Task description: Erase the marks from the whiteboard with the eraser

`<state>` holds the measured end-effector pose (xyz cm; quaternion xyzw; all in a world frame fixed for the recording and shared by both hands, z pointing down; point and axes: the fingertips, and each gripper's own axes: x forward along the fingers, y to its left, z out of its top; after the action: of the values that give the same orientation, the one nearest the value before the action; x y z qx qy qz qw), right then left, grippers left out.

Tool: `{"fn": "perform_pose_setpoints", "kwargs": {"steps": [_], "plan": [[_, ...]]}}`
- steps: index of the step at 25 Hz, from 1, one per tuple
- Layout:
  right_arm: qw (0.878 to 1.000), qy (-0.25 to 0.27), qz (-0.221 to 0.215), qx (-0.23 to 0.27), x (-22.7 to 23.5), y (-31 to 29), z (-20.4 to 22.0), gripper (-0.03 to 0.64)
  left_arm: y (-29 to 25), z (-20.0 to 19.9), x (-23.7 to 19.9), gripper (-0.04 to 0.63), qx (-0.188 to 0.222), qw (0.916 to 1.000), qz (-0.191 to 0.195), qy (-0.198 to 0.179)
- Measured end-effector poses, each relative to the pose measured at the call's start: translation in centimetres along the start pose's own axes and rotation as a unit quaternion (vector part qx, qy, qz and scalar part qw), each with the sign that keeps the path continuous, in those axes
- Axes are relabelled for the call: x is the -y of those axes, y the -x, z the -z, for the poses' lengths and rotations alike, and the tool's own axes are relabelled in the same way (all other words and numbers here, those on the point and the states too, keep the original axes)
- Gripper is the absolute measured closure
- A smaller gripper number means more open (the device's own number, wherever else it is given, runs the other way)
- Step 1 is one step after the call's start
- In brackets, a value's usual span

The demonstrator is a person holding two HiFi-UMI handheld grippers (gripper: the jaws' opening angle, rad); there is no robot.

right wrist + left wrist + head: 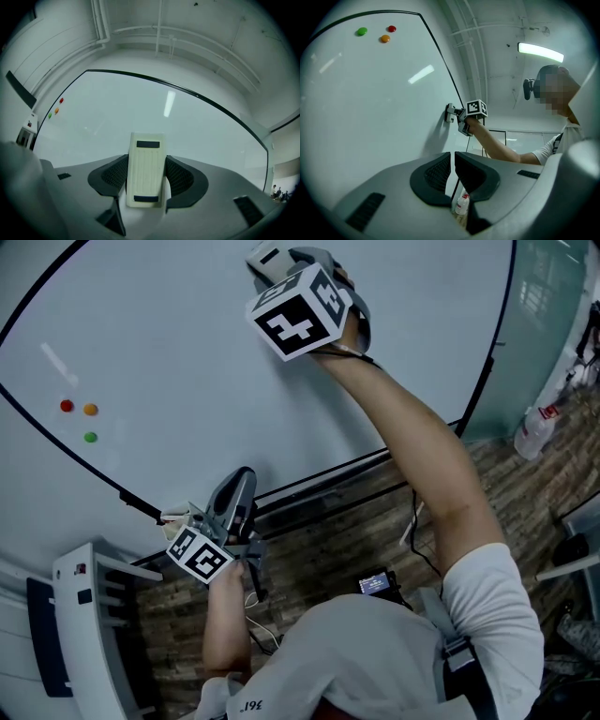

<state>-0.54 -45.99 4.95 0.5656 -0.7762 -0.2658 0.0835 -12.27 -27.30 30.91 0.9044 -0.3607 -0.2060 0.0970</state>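
Observation:
The whiteboard [187, 352] fills the upper left of the head view, and I see no pen marks on it. My right gripper [277, 266] is raised to the board's upper part, shut on a cream eraser [265, 259]. In the right gripper view the eraser [146, 168] stands upright between the jaws of the right gripper [146, 176], facing the whiteboard [140, 108]. My left gripper [242, 487] hangs low by the board's bottom edge. Seen in the left gripper view, the left gripper [453, 164] is shut on nothing, and the eraser [450, 113] rests against the board.
Red [67, 406], orange [90, 410] and green [90, 437] magnets sit on the board's left part. A white stand [84, 615] is at lower left. A plastic bottle [534, 432] stands on the wooden floor beside a glass partition [544, 315].

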Motion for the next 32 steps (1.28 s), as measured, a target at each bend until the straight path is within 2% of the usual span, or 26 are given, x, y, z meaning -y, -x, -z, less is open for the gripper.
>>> {"fn": "perform_pose_setpoints", "kwargs": {"steps": [10, 16, 22, 32], "plan": [[0.999, 0.011, 0.028, -0.022, 4.1, 1.3, 3.0, 0.357, -1.7, 0.9, 0.9, 0.563, -0.010, 0.9998, 0.018, 0.006], [0.999, 0.012, 0.029, -0.029, 6.0, 1.8, 4.6, 0.357, -2.9, 1.8, 1.4, 0.563, -0.013, 0.9996, 0.023, 0.008], [0.999, 0.023, 0.028, -0.027, 4.9, 2.0, 4.2, 0.357, -1.6, 1.4, 0.7, 0.563, -0.005, 0.9997, 0.023, 0.011], [0.999, 0.026, 0.035, -0.028, 11.2, 3.2, 8.0, 0.357, -6.1, 3.5, 3.4, 0.563, 0.008, 0.9999, 0.013, 0.004]]}}
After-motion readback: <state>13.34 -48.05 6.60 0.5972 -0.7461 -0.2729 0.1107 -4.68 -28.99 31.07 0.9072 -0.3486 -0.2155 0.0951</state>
